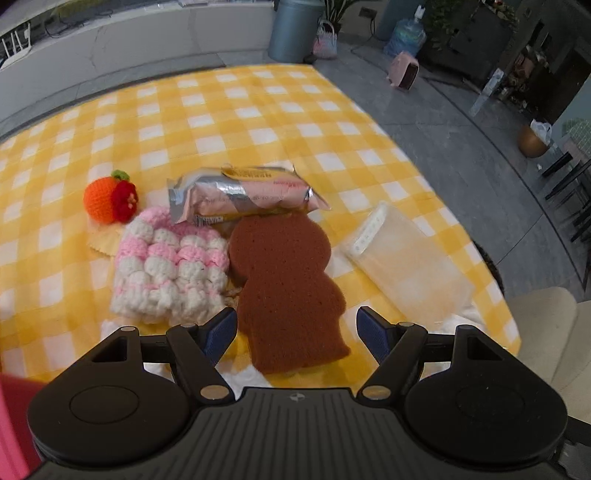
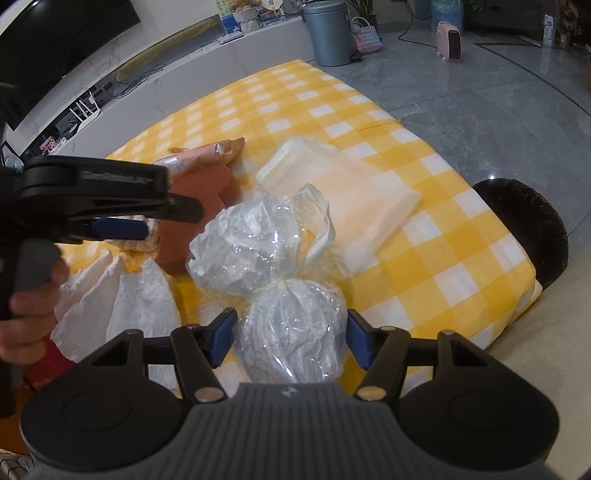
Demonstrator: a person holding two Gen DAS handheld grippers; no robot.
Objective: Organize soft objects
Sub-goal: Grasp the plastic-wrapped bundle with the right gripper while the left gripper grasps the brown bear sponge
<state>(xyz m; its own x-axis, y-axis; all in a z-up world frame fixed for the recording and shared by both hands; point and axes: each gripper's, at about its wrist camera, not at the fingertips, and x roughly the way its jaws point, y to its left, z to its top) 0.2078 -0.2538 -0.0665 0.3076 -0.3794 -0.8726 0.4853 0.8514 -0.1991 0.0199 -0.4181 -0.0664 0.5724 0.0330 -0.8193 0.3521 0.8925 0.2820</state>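
Note:
On the yellow checked cloth [image 1: 229, 110] lie a brown sponge [image 1: 288, 280], a pink-and-white knitted piece [image 1: 170, 269], an orange crochet fruit [image 1: 107, 199], a foil snack pack [image 1: 240, 195] and a clear flat pouch [image 1: 402, 258]. My left gripper [image 1: 295, 334] is open just above the sponge's near end and holds nothing; it also shows in the right wrist view [image 2: 122, 221]. My right gripper [image 2: 291, 339] has its pads on both sides of a clear plastic-wrapped bundle [image 2: 291, 332], whose crumpled bag top [image 2: 258, 240] spreads out ahead.
A white crumpled plastic sheet [image 2: 122, 295] lies at the cloth's near left. A black round stool [image 2: 524, 232] stands past the right edge. On the grey floor are a bin [image 2: 328, 33], a pink heater [image 2: 448, 40] and a water jug [image 1: 406, 37].

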